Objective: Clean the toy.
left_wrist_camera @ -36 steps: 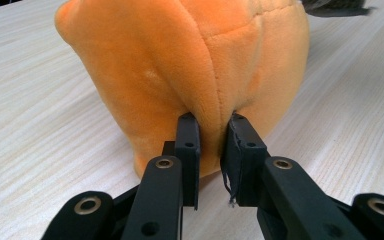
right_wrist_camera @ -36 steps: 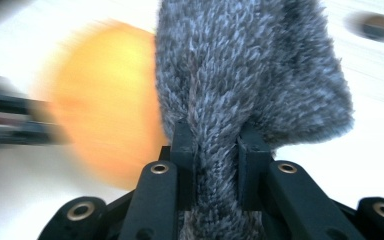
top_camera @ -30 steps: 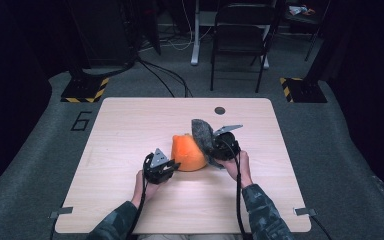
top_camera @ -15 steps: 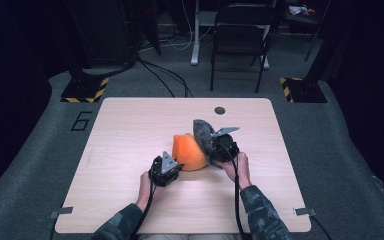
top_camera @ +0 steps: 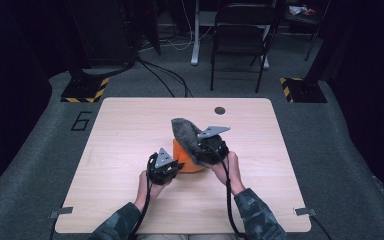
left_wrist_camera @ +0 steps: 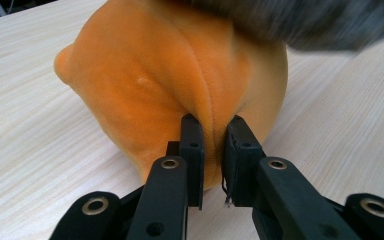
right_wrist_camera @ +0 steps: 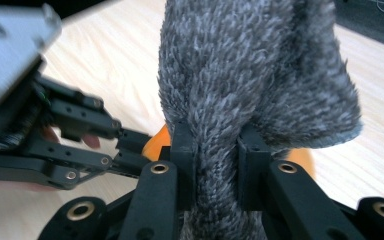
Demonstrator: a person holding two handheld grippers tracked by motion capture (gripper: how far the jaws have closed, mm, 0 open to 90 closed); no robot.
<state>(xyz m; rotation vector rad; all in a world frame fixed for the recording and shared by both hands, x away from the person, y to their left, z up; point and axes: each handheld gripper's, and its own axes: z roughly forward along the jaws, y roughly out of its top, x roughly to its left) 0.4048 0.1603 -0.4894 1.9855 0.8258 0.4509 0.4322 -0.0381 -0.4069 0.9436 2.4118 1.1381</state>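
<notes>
Near the front middle of the wooden table (top_camera: 120, 150), the left gripper (top_camera: 172, 166) has just been closing, and its jaws now pinch a fold of the orange plush toy (left_wrist_camera: 180, 85), which rests on the tabletop just beyond it. Right of that, the right gripper (top_camera: 207, 150) clamps a fuzzy grey cloth (right_wrist_camera: 250, 75), lifted and draped over the toy's far side
</notes>
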